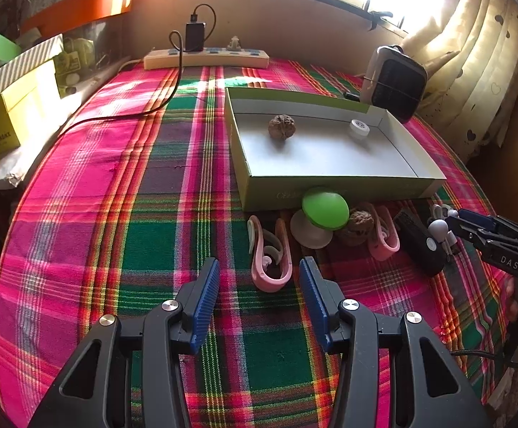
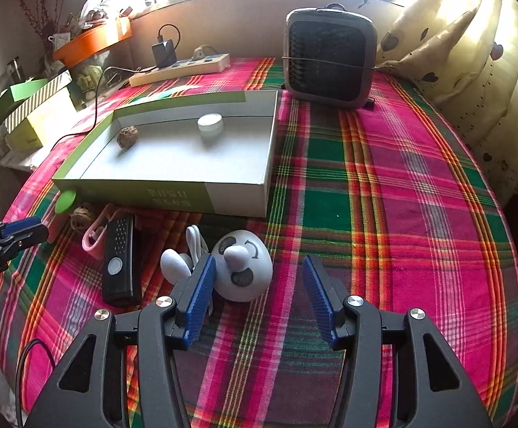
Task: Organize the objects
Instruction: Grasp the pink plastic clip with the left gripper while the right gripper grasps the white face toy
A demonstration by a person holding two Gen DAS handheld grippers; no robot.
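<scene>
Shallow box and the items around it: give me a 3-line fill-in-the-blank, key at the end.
1. Inside the shallow box lie a brown walnut and a small round ____ puck.
2. The right gripper is ____, its fingers straddling the white face toy.
3. The left gripper is open, with the ____ clip just ahead of it on the plaid cloth.

Missing words: white; open; pink
</scene>
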